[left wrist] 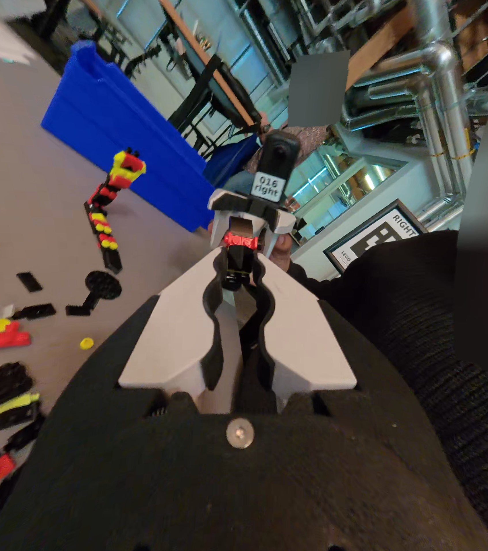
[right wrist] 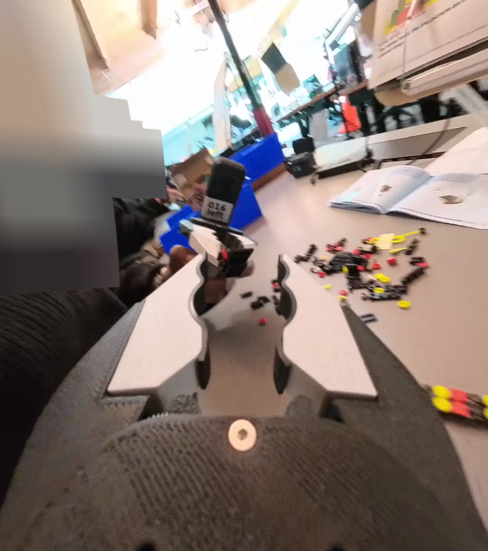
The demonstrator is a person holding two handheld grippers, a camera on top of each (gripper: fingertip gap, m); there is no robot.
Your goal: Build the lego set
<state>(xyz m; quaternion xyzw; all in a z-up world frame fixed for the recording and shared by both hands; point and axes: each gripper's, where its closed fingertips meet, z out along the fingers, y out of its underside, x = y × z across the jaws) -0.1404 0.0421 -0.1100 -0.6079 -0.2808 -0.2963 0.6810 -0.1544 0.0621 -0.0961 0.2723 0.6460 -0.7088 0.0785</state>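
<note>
My left gripper (left wrist: pixel 238 257) is shut on a small black sub-assembly with a red top (left wrist: pixel 237 268) and holds it up above the table. My right gripper (right wrist: pixel 241 262) is open and empty. It faces the left gripper, and in the left wrist view its fingers (left wrist: pixel 217 229) stand on either side of the red top. In the right wrist view the held sub-assembly (right wrist: pixel 234 260) sits just off my left fingertip, in the other gripper (right wrist: pixel 222 253). A long red, yellow and black build (left wrist: pixel 107 208) lies on the table and also shows in the right wrist view (right wrist: pixel 481 409).
Loose black, red and yellow pieces are scattered on the grey table (left wrist: pixel 13 322), with a pile of them in the right wrist view (right wrist: pixel 365 274). A blue bin (left wrist: pixel 111 128) stands behind the build. An open instruction booklet (right wrist: pixel 430 196) lies farther back. A person's dark sleeve (left wrist: pixel 415 328) is on the right.
</note>
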